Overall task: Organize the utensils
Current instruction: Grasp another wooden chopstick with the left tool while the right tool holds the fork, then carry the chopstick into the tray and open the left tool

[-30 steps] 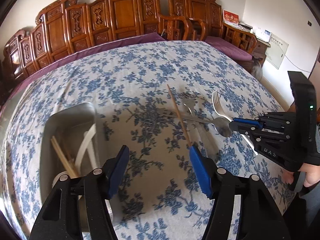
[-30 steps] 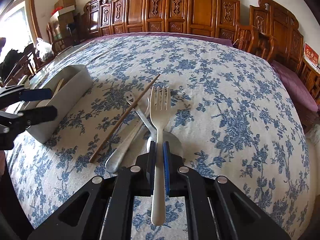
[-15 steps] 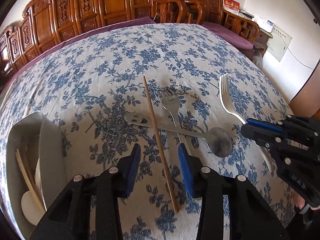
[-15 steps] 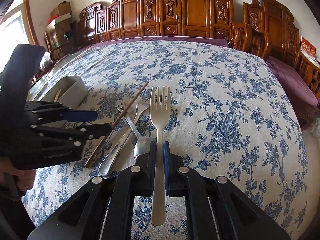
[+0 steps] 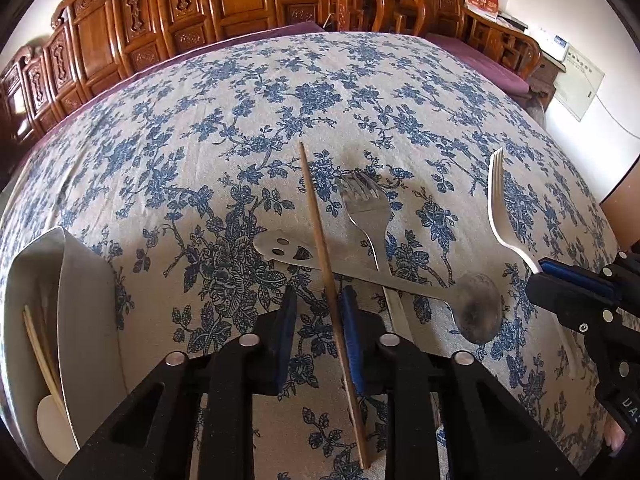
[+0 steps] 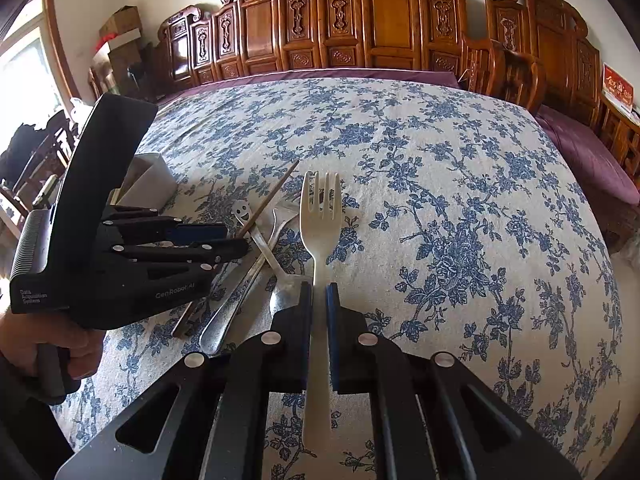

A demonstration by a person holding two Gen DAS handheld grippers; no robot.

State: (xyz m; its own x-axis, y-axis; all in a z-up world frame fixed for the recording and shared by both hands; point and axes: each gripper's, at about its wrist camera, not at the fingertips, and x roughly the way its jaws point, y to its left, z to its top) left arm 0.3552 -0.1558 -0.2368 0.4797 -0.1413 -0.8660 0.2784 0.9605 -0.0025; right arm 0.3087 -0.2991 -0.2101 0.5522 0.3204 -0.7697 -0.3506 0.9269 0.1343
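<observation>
A brown wooden chopstick point(image 5: 320, 240) lies on the flowered tablecloth, crossing the handle of a metal spoon point(image 5: 476, 312) with a smiley face. My left gripper point(image 5: 319, 294) straddles the chopstick low over the cloth and its jaws are closing. The right pad is against the stick; the left pad stands a little apart. A metal fork point(image 5: 366, 208) lies under the spoon. My right gripper point(image 6: 319, 292) is shut on the handle of a white plastic fork point(image 6: 320, 216) and holds it above the table. The left gripper point(image 6: 236, 240) also shows in the right wrist view.
A grey utensil organizer point(image 5: 60, 264) stands at the left and holds chopsticks and a white spoon; it also shows behind the left gripper point(image 6: 148, 176). Carved wooden chairs point(image 6: 360, 20) line the far side of the table. A person's hand point(image 6: 52, 344) grips the left tool.
My left gripper has come down and across from near the organizer to the chopstick, and its jaws have narrowed around it. The right gripper has kept still with the white fork.
</observation>
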